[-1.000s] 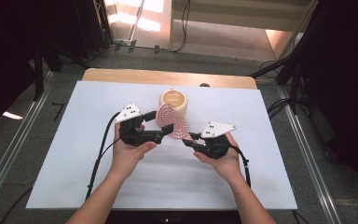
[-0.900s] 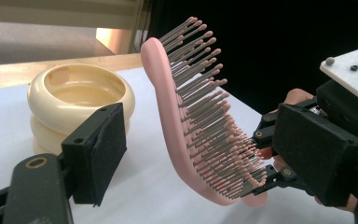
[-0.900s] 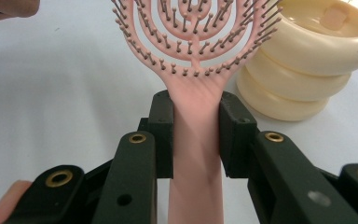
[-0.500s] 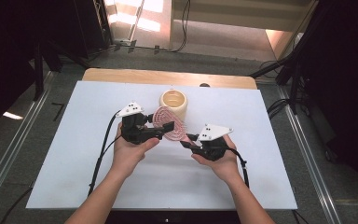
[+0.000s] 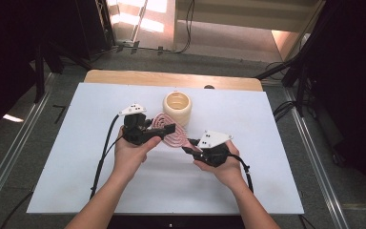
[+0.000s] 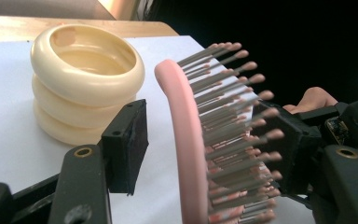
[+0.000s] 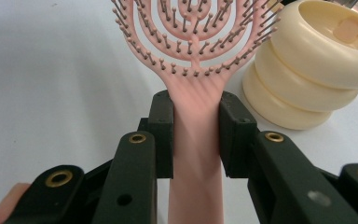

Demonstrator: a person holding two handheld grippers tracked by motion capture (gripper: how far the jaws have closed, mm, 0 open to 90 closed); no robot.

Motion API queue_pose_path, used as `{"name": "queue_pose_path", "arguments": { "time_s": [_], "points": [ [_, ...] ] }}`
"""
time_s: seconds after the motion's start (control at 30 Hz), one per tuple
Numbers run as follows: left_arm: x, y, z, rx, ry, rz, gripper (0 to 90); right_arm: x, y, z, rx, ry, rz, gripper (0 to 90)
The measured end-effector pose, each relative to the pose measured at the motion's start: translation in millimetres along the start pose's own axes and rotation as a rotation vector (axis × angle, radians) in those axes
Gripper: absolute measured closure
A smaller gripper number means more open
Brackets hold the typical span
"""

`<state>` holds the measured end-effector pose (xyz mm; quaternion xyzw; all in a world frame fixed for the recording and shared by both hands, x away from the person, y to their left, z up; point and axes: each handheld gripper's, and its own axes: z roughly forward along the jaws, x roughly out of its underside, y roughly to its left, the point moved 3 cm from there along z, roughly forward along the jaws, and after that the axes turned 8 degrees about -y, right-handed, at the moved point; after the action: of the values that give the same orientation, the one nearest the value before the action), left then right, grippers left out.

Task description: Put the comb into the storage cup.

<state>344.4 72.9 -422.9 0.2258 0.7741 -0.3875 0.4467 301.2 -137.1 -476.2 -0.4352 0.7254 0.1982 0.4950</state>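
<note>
Since a second ago, left gripper (image 5: 167,129) jaws have been closing around the pink hairbrush (image 5: 169,134) head beside the cream holder (image 5: 177,108). Left gripper view: pads not pressing yet; close squarely across back and bristles. Right gripper view: right gripper (image 7: 196,135) clamps handle.

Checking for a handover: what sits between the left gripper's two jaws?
The pink hairbrush head stands edge-on between the closing left gripper jaws, seen in the left gripper view; a gap remains at its back.
</note>
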Motion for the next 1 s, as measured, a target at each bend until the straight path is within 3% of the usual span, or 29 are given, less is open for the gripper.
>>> {"name": "queue_pose_path", "arguments": {
  "time_s": [0.13, 0.3, 0.53, 0.7, 0.97, 1.0],
  "points": [
    [1.2, 0.3, 1.2, 0.014, 0.012, -0.006, 41.1, -0.1, 0.6, 0.5, 0.008, -0.005, -0.009, 68.0],
    [1.7, 1.0, 1.1, 0.043, 0.036, -0.042, 47.1, 0.4, 1.4, 0.4, 0.019, -0.015, -0.035, 67.9],
    [2.6, 1.0, 1.2, 0.064, 0.050, -0.053, 57.9, 1.7, 2.0, 0.9, 0.040, -0.019, -0.047, 67.9],
    [1.4, 1.2, -0.4, 0.109, 0.053, -0.083, 63.2, 4.7, 1.4, 2.1, 0.059, -0.033, -0.068, 67.8],
    [0.7, -2.2, -4.3, 0.117, 0.042, -0.037, 65.9, 7.6, 3.1, 6.2, 0.066, -0.052, -0.074, 67.1],
    [0.5, -3.4, -5.5, 0.118, 0.038, -0.020, 66.1, 7.7, 2.1, 7.0, 0.061, -0.059, -0.046, 65.3]
  ]
}}
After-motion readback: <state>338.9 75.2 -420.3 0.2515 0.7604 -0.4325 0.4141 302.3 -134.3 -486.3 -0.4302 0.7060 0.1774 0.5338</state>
